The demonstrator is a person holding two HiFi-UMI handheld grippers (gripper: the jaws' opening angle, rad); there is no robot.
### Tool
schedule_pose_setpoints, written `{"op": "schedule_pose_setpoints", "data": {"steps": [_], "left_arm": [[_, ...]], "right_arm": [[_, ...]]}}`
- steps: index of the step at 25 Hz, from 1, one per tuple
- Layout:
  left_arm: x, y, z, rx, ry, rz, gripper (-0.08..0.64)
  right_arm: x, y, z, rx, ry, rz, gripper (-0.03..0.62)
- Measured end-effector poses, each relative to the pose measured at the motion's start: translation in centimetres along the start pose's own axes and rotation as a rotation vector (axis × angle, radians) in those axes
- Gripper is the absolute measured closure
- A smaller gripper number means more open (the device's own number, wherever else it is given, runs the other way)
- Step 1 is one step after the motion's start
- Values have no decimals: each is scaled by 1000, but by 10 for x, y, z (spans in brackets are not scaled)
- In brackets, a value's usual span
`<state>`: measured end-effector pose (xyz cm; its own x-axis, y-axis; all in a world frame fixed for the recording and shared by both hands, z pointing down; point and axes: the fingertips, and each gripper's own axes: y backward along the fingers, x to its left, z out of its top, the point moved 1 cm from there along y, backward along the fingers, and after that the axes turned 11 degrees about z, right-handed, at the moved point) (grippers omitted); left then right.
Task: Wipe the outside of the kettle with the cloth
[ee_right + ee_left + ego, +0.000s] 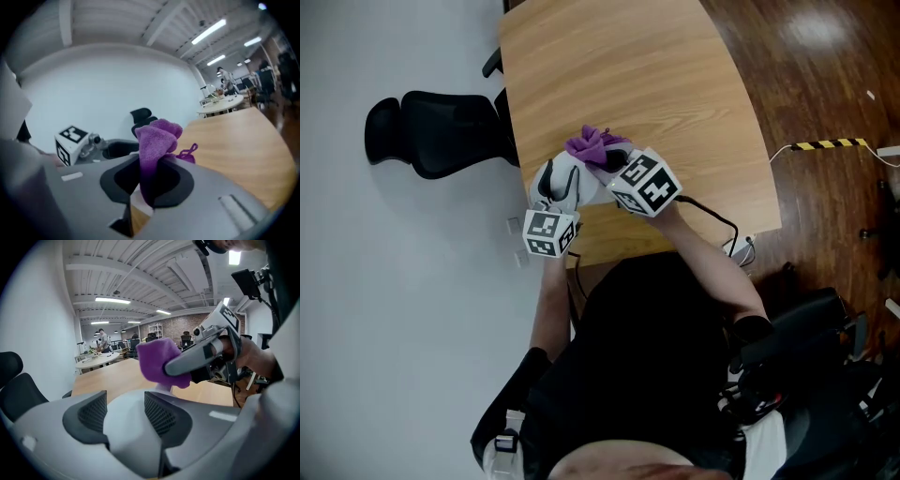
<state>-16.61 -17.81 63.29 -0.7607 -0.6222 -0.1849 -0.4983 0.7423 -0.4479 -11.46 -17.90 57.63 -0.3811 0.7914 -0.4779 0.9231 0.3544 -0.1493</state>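
A white kettle (124, 427) sits between the dark pads of my left gripper (124, 401), which is shut on it. In the head view the kettle (589, 191) is mostly hidden behind the two grippers near the table's front edge. My right gripper (150, 180) is shut on a purple cloth (157, 138), which bunches up above its jaws. In the left gripper view the cloth (157, 359) presses against the kettle's top, with a right gripper finger (187, 363) laid across it. From above, the cloth (592, 145) pokes out past the right gripper (606, 161), beside the left gripper (565, 185).
The wooden table (628, 75) stretches away beyond the kettle. A black office chair (441, 131) stands off its left side. A black cable (712, 216) trails over the front right edge. Yellow-black tape (830, 143) lies on the wood floor at the right.
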Motion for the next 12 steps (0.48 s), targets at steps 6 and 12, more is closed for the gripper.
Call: {"op": "schedule_pose_setpoints", "data": {"steps": [6, 12], "left_arm": [[-2, 2, 4, -4, 2, -8, 555], [3, 16, 11, -11, 92, 0, 555]], "right_arm": [[-21, 4, -13, 59, 23, -77, 543], [-101, 45, -51, -268, -543, 55, 541]]}}
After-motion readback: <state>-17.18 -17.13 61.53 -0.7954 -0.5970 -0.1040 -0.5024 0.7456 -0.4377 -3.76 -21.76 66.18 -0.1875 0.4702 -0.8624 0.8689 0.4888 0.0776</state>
